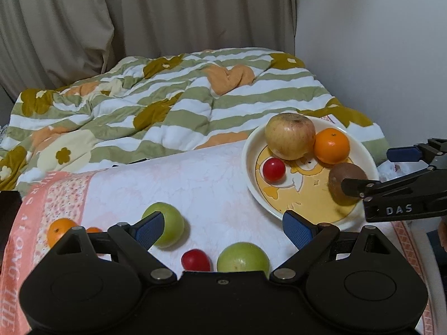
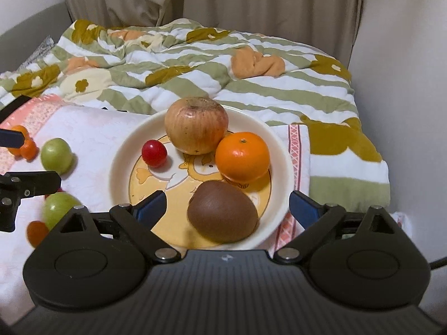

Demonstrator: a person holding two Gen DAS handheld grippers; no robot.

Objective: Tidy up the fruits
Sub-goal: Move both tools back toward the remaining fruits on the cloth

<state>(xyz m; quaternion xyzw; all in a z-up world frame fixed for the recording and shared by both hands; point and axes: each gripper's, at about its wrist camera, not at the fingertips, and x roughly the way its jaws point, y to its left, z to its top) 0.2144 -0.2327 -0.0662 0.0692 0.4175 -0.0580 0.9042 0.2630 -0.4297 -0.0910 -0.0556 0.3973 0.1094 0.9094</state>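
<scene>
A cream plate with a yellow cartoon print holds an apple, an orange, a cherry tomato and a brown kiwi. My right gripper is open, its jaws either side of the kiwi, not touching it. In the left wrist view the plate is at the right and my left gripper is open above loose fruit: two green fruits, a cherry tomato and a small orange.
The fruit lies on a pink and white towel over a low surface. A rumpled green-striped quilt covers the bed behind. Beige curtains hang at the back, and a white wall stands at the right.
</scene>
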